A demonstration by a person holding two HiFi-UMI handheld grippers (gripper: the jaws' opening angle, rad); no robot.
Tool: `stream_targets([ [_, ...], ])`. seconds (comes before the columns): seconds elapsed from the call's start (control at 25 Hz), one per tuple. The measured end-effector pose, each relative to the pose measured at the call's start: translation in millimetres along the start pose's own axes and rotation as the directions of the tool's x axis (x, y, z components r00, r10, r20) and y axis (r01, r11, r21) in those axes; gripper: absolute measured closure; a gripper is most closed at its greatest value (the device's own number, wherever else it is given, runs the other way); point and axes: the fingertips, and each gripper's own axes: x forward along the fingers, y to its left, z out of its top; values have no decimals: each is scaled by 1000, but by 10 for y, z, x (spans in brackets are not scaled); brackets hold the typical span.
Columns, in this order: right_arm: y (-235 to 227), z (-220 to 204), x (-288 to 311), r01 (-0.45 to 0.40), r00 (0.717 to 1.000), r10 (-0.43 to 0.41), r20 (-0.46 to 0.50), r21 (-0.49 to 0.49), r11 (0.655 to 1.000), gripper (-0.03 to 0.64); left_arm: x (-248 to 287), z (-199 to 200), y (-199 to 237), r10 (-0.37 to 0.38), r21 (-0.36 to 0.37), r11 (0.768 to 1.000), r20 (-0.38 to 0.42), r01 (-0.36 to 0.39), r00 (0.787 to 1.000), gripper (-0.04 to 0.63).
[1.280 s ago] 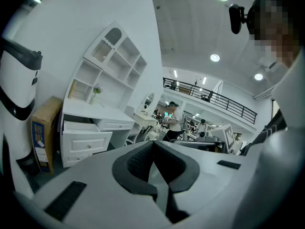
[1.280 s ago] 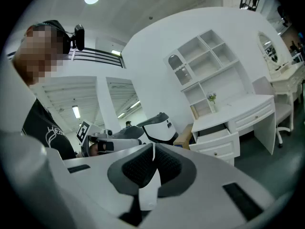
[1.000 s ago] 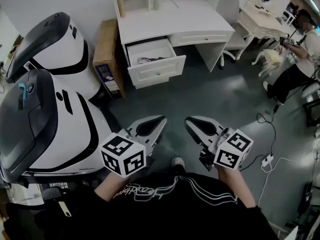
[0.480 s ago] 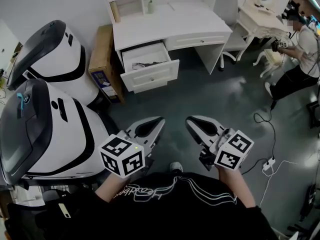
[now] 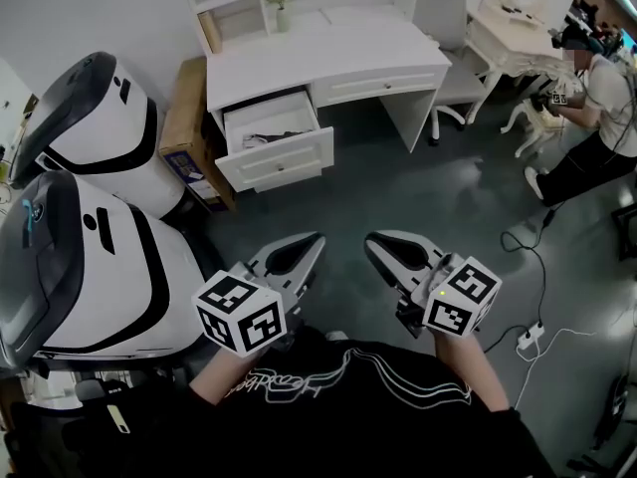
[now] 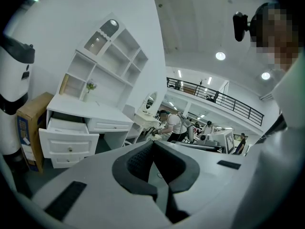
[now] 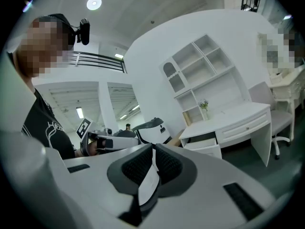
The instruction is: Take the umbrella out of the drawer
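Note:
A white desk (image 5: 328,53) stands at the far side of the dark floor, and its left drawer (image 5: 277,155) is pulled open. A dark thing (image 5: 261,139) lies inside; I cannot tell from here whether it is the umbrella. My left gripper (image 5: 318,238) and right gripper (image 5: 369,243) hover side by side in front of my chest, well short of the desk, both shut and empty. The left gripper view has its shut jaw tips (image 6: 153,144) pointing right of the open drawer (image 6: 67,138). In the right gripper view, the shut tips (image 7: 152,149) sit left of the drawer (image 7: 202,145).
Two big white-and-black machines (image 5: 95,257) fill the left side. A cardboard box (image 5: 185,122) stands between them and the desk. A chair (image 5: 445,23), a dressing table (image 5: 506,36) and a person (image 5: 595,103) are at the right. Cables and a power strip (image 5: 528,336) lie on the floor.
The desk and its drawer have slid left and slightly down in the head view while the person at right came further into frame. Both grippers kept their pose, still shut.

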Motion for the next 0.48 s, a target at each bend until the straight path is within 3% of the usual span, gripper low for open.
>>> stream_targets([
  [0.24,-235,55,118,-65,998,66,-6,35,997,565,164,105,161,56,12,998,11,-56,998,577],
  [0.48,-576,312,510,-67,998,68,-11,13,998,565,360,370,560,48,14,999,26,-49,998,577],
])
